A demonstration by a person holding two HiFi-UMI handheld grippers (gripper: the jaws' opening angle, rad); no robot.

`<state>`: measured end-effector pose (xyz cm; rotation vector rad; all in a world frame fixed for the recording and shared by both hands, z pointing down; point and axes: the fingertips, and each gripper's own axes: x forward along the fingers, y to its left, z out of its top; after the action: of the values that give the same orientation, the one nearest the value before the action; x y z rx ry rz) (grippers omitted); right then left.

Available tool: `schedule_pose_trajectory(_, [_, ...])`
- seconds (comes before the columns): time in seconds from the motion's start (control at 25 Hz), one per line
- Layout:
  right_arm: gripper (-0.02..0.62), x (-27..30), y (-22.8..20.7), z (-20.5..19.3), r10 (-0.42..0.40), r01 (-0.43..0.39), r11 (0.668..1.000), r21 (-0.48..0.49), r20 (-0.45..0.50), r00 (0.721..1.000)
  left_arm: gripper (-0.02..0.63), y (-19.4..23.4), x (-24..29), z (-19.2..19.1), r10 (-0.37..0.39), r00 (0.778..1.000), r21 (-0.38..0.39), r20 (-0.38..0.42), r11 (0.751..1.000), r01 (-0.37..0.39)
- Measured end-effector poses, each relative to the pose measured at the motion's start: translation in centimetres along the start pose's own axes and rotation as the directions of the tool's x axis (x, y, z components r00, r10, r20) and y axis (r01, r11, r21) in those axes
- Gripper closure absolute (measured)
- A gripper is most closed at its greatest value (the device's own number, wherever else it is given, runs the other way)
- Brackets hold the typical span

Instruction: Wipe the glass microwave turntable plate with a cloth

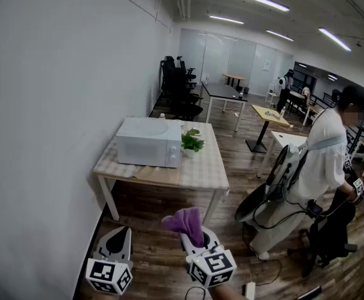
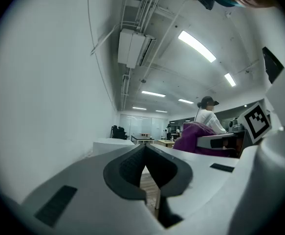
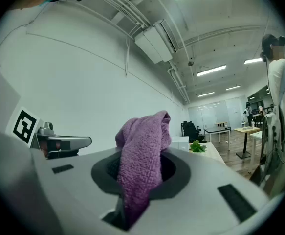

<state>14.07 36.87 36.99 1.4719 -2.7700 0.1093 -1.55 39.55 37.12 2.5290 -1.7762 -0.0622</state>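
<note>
1. Head view: I am holding my left tongs [image 1: 120, 235] and right tongs [image 1: 197, 237] low. The microwave [image 1: 149, 142] is sitting on the surface [image 1: 197, 172] well ahead, slightly leftward. No glass plate is showing.
2. Left gripper view: these tongs are resting closed, gripping nothing.
3. Right gripper view: these tongs are pinching the purple cloth [image 3: 143, 153].

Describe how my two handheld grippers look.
Both the left gripper and right gripper are smooth white shells with dark grey, ribbed pads lining tapering jaws. Each carries a white cube of black square markers.
</note>
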Motion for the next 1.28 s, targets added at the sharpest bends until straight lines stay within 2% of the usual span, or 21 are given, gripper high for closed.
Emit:
schedule_pose_trajectory(0.6, [0.518, -0.1, 1.3, 0.5, -0.007, 0.007, 1.000, -0.005, 0.016, 1.000, 0.604, 0.3, -1.1, 0.3, -0.015, 1.000, 0.005, -0.002, 1.000, 0.015])
schedule_pose_trajectory(1.0, [0.518, 2.0, 5.3, -0.1, 0.025, -0.025, 1.000, 0.008, 0.002, 1.000, 0.604, 3.9, -2.9, -0.1, -0.013, 1.000, -0.005, -0.001, 1.000, 0.013])
schedule_pose_trajectory(1.28, [0.518, 3.8, 8.3, -0.3, 0.008, -0.008, 1.000, -0.012, -0.014, 1.000, 0.604, 7.5, -4.7, -0.2, -0.011, 1.000, -0.019, 0.009, 1.000, 0.012])
